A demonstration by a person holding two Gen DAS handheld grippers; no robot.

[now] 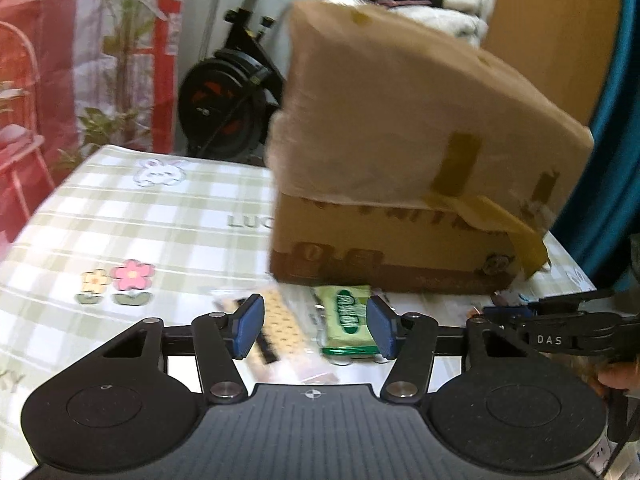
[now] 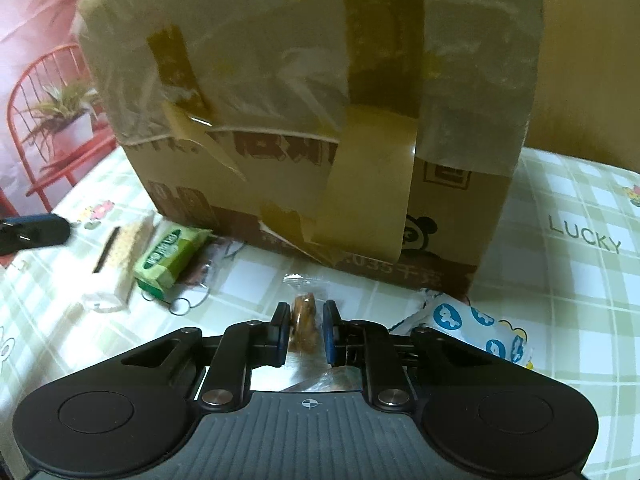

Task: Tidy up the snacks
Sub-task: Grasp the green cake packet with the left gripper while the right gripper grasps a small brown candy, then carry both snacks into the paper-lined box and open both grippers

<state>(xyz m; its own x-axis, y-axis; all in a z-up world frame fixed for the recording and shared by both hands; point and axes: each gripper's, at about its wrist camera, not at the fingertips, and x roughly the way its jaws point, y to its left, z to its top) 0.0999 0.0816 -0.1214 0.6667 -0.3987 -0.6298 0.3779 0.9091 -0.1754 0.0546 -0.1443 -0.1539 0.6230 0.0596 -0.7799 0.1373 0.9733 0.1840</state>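
On the table's (image 2: pixel 560 216) checked cloth the word "LUCKY" (image 2: pixel 585 236) can be read, and "DAS" is printed on the black body of the right gripper where it is seen from the left wrist view; the print on the taped cardboard box (image 2: pixel 304 120) is too blurred to be read. The right gripper (image 2: pixel 306 330) is tilted downward, its fingers pinched on a small clear-wrapped brown snack (image 2: pixel 306 318) just in front of the box. The left gripper (image 1: pixel 316 328) is angled down over the table, its fingers spread, with a green snack packet (image 1: pixel 347 320) and a beige wafer packet (image 1: pixel 280 324) seen between them. A blue-and-white packet (image 2: pixel 480 328) lies beside the box.
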